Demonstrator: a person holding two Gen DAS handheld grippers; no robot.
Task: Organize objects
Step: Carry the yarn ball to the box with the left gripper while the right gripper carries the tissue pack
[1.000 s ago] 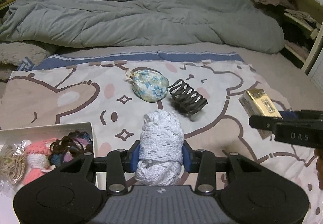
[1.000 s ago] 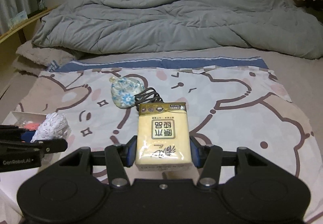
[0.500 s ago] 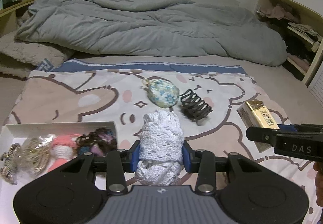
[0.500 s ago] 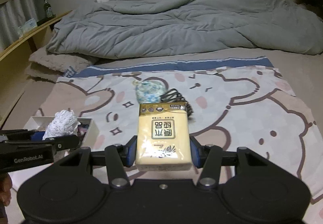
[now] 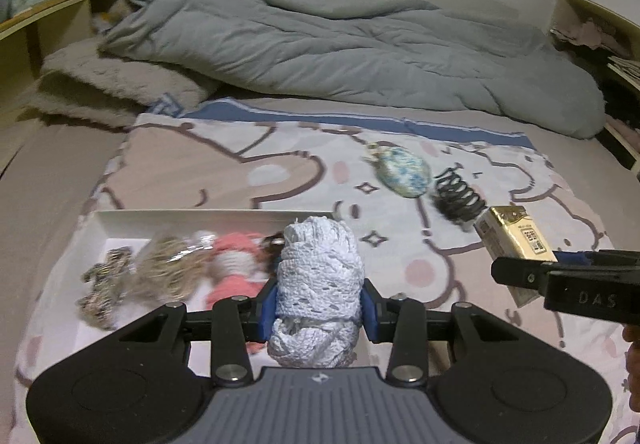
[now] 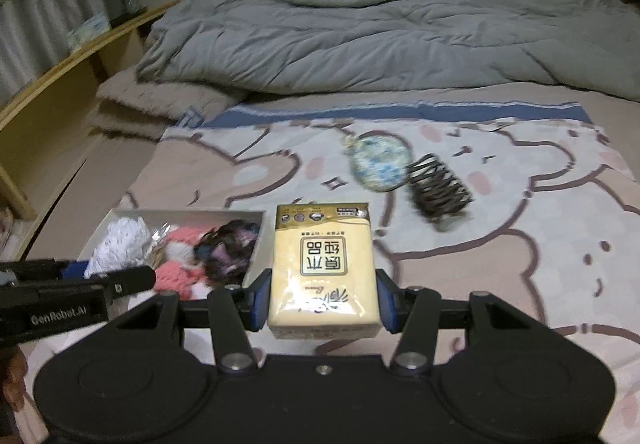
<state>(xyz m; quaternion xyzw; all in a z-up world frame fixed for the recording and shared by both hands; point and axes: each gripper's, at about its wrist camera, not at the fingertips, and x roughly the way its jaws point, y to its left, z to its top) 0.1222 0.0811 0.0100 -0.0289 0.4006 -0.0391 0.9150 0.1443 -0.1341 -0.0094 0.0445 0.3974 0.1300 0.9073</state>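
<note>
My left gripper (image 5: 319, 306) is shut on a white lace roll (image 5: 319, 276) and holds it over the right end of a white tray (image 5: 208, 215); the roll also shows in the right wrist view (image 6: 120, 242). My right gripper (image 6: 322, 298) is shut on a yellow tissue pack (image 6: 323, 264), just right of the tray (image 6: 256, 244); the pack also shows in the left wrist view (image 5: 516, 244). The tray holds a pink knitted item (image 5: 236, 264), dark hair ties (image 6: 228, 246) and other small pieces. A floral pouch (image 5: 402, 172) and a black hair claw (image 5: 458, 198) lie on the cartoon sheet.
A grey duvet (image 5: 340, 48) is piled across the back of the bed. A wooden shelf (image 5: 52, 16) runs along the left side, another shelf (image 5: 600, 28) stands at the right. The cartoon-print sheet (image 6: 500, 244) covers the near bed.
Both grippers have moved left with their loads. The tray has come into fuller view, and the lace roll now hangs over its right end. The pouch and claw stayed put.
</note>
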